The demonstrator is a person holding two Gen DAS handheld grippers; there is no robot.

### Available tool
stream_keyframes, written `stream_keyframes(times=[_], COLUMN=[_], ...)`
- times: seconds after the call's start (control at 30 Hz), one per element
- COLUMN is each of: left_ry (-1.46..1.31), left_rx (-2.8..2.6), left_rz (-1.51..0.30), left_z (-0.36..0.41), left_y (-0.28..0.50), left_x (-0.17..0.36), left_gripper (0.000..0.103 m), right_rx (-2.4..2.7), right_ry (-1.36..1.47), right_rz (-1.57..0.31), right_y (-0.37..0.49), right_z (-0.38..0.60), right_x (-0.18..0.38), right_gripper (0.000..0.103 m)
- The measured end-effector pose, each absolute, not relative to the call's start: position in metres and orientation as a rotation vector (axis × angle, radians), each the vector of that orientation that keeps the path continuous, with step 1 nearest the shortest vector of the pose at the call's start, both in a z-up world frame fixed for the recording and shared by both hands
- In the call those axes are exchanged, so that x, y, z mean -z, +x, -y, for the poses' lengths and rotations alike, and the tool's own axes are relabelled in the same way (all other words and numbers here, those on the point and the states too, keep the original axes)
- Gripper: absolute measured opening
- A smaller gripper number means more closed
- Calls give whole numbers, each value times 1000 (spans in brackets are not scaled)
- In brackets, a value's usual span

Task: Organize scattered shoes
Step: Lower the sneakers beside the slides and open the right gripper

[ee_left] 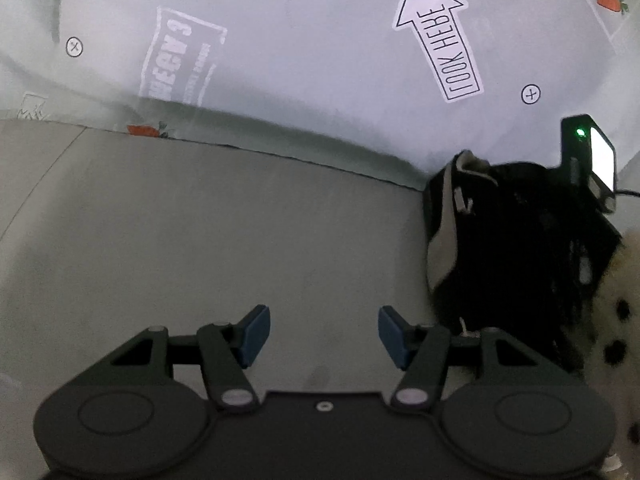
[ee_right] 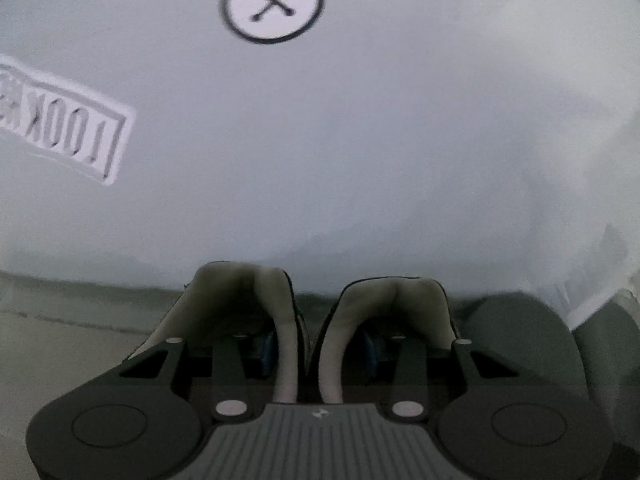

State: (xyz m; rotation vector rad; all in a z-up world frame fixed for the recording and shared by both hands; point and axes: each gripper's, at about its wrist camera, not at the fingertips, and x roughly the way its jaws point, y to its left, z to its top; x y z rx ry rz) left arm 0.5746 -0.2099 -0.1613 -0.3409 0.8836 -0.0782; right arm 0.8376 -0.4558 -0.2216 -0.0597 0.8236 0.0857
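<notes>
Blue-padded fingers of my right hand-held gripper (ee_right: 318, 350) sit nearest the lens in the right wrist view. Each finger is down inside one shoe of the pair of dark shoes with pale grey lining (ee_right: 316, 312), so the two inner collar walls are pinched together between the pads. Clenched on the pair, then, carrying both at once. Shoe openings face the camera; toes point away, so the long axis runs straight ahead along the fingers.

Beyond the shoes: a pale sheet printed with a circled cross mark (ee_right: 273, 0) and part of a boxed text sticker (ee_right: 66, 136). Greenish floor (ee_right: 60, 336) shows low left. Whether the soles are resting on it or lifted, I cannot tell.

Left hand-held gripper (ee_left: 324, 336) is released, jaws wide, nothing between the pads, over bare floor. From there the dark shoes (ee_left: 500, 248) lie to the right and a little ahead, with the black body of the right gripper unit (ee_left: 588, 160), green lamp lit, above them. A cream fuzzy item with black spots (ee_left: 616, 320) sits at the far right edge; can't identify it.

An arrow sticker reading LOOK HERE (ee_left: 440, 40) is on the sheet behind.

No rack, box or other container in either view.

Judgement: the right hand is mid-placement of the pair; the left, though close, has no job yet.
</notes>
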Motion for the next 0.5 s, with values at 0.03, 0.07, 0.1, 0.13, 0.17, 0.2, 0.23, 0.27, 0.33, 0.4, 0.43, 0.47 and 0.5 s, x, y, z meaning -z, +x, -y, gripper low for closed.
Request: stream_keyframes(times=[0.03, 0.07, 0.1, 0.13, 0.17, 0.2, 0.23, 0.27, 0.33, 0.4, 0.43, 0.47, 0.5], left_ry=[-338, -337, -337, -336, -335, -334, -333, -331, -328, -331, -337, -343, -344], left_rx=[80, 81, 82, 82, 83, 84, 83, 82, 80, 75, 66, 56, 50], left_rz=[-881, -876, -871, -867, -862, -857, -852, -847, -821, -795, -785, -778, -774], left_z=[209, 208, 207, 206, 205, 204, 203, 202, 198, 193, 189, 185, 183], left_y=[574, 572, 571, 569, 568, 566, 563, 561, 551, 540, 534, 527, 523], left_x=[160, 157, 155, 153, 151, 148, 145, 141, 127, 114, 107, 100, 96], left_gripper=[61, 61, 61, 61, 61, 61, 61, 61, 61, 61, 61, 61, 61], right_rx=[-90, -99, -102, -105, -105, -109, -122, -137, -142, -111, -101, -117, -120], right_ry=[-67, -83, -83, -82, -82, -84, -86, -83, -86, -89, -82, -49, -6], right_rz=[-826, -822, -821, -819, -820, -825, -833, -842, -869, -906, -921, -935, -923], right_y=[840, 841, 841, 840, 840, 841, 841, 842, 842, 841, 839, 834, 826], right_z=[456, 455, 455, 455, 455, 454, 454, 455, 457, 460, 463, 469, 475], right_x=[222, 223, 224, 225, 225, 225, 225, 224, 221, 213, 206, 195, 182], right_gripper=[47, 47, 48, 48, 50, 53, 56, 58, 68, 75, 77, 81, 83])
